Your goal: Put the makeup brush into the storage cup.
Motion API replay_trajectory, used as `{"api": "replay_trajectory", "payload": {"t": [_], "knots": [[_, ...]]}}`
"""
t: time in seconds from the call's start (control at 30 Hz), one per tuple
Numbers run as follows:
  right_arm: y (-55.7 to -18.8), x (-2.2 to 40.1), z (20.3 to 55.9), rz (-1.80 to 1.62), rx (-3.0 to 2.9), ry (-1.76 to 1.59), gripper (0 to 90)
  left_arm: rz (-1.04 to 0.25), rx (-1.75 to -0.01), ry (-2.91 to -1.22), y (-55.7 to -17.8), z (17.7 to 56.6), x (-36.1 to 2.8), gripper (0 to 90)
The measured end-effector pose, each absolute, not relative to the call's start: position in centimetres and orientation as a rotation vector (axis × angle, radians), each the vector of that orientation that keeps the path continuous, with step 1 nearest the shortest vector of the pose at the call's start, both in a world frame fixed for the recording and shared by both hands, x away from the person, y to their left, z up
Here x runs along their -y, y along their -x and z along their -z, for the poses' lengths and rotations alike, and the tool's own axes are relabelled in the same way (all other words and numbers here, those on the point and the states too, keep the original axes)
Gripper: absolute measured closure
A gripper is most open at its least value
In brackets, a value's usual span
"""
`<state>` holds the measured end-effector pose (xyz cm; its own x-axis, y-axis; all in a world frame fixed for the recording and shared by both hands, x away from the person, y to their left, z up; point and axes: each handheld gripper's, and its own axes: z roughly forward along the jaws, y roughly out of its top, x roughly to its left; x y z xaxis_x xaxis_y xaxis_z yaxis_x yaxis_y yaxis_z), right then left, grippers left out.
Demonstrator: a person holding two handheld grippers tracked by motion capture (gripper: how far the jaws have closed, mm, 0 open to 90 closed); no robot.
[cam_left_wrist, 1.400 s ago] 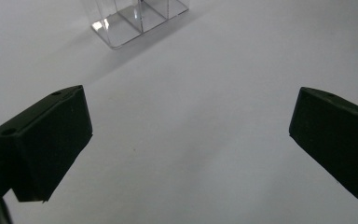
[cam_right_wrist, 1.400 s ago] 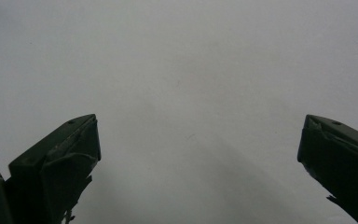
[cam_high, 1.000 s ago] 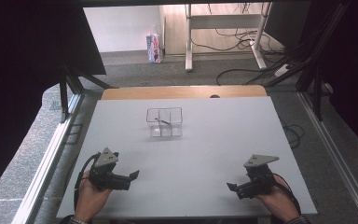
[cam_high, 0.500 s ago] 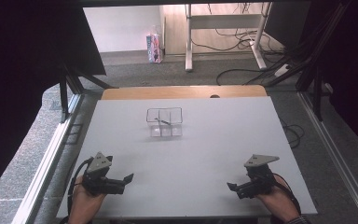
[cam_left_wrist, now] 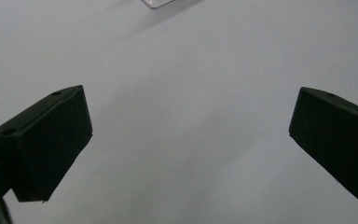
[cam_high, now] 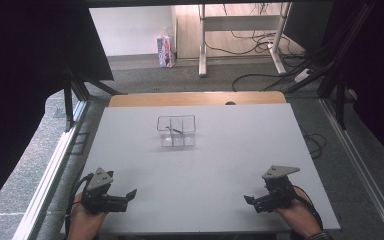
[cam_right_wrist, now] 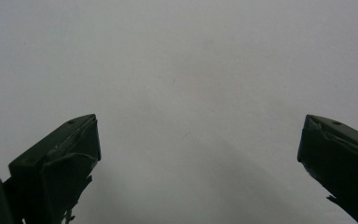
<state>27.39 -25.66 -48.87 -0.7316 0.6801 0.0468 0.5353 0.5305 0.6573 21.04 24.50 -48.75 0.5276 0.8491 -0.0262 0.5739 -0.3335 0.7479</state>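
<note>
Gaping wide, left tongs (cam_high: 130, 194) and right tongs (cam_high: 247, 200) empty, above table (cam_high: 220, 165).

The high view looks forward and down over the whole white desk (cam_high: 205, 165); each gripper view sits close above that same desk surface, between its own jaws.

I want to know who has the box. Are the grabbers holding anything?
No. Both the left hand-held gripper and the right one are open and empty.
</note>
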Motion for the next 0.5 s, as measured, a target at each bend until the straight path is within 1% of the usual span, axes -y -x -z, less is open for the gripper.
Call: {"api": "replay_trajectory", "payload": {"t": [0.27, 0.5], "knots": [[-27.39, 25.67, 48.89, -0.983, -2.554, -1.031, 0.0, -0.497, -1.177, -2.070, -20.54, 49.26, -25.00, 0.0], [-27.39, 25.66, 48.94, -0.975, -2.559, -1.031, 0.0, -0.499, -1.195, -2.050, -20.29, 49.33, -25.47, 0.0]]}}
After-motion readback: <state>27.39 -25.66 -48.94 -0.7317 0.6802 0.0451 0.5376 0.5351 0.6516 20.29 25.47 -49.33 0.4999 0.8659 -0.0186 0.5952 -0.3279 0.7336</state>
